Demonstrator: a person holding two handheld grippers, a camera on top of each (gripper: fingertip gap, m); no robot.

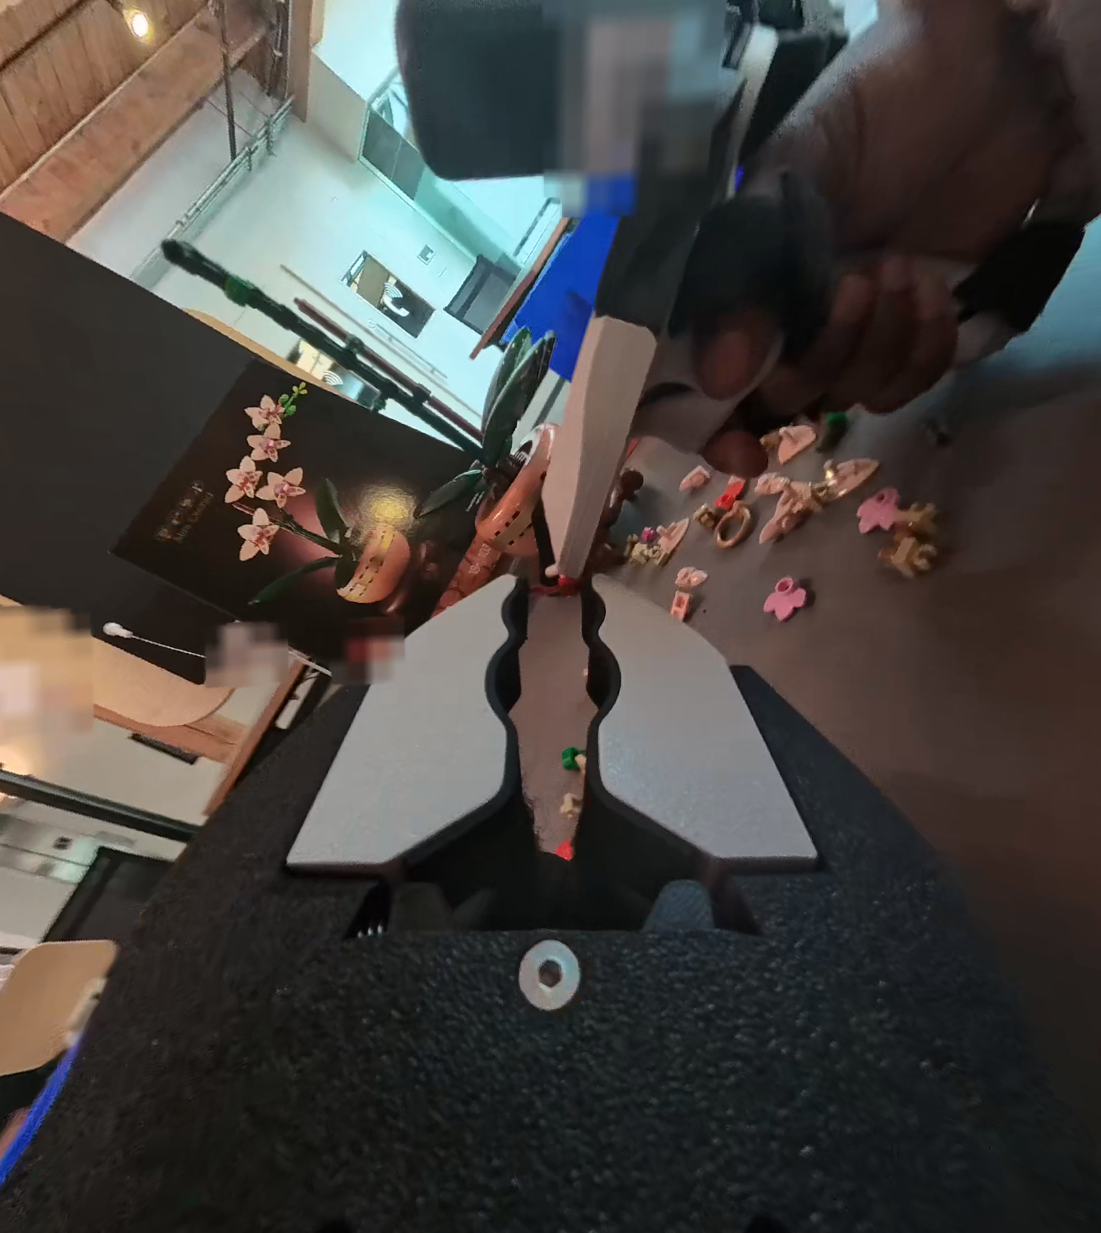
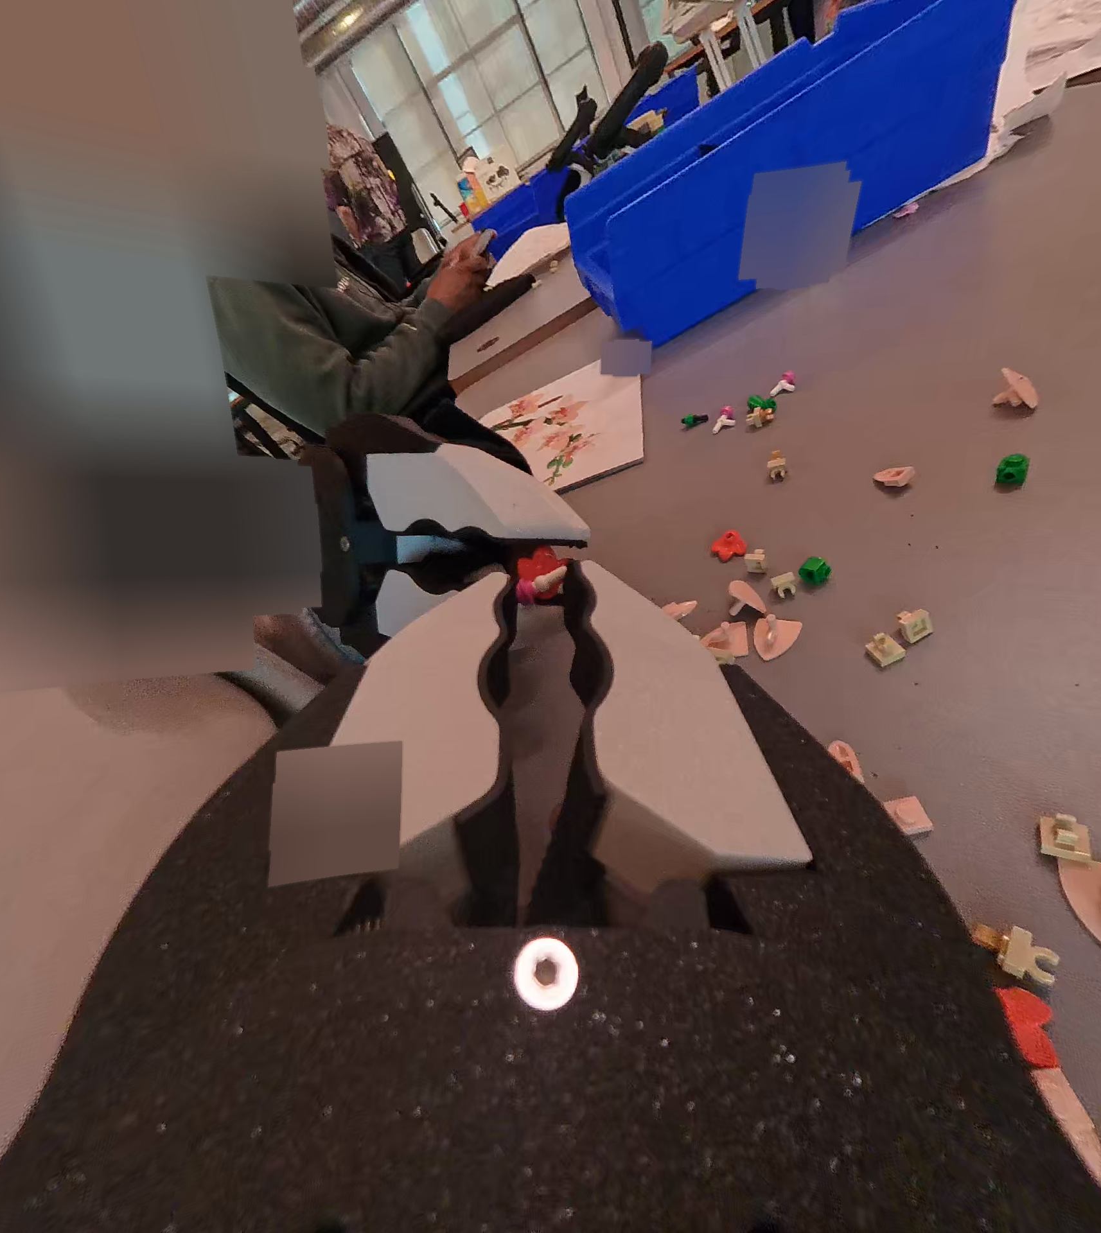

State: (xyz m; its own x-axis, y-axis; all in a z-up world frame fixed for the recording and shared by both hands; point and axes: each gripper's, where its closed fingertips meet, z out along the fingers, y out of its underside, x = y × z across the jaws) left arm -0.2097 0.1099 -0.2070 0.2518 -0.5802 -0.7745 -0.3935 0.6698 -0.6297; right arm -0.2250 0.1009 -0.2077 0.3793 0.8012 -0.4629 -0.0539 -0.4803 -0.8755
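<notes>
L gripper (image 1: 554,587) and R gripper (image 2: 542,579) meet tip to tip over the grey table (image 2: 935,667), both pinching one small red flower piece (image 2: 538,567) w/ a white-pink pin; jaws on each nearly closed, narrow gap behind the tips. Loose pink petals (image 1: 795,514) lie at 2 o'clock in the left wrist view, a dark orchid box (image 1: 294,494) at 10. In the right wrist view, blue bins (image 2: 701,240) sit at 1 o'clock, green studs (image 2: 815,570) at 3.
</notes>
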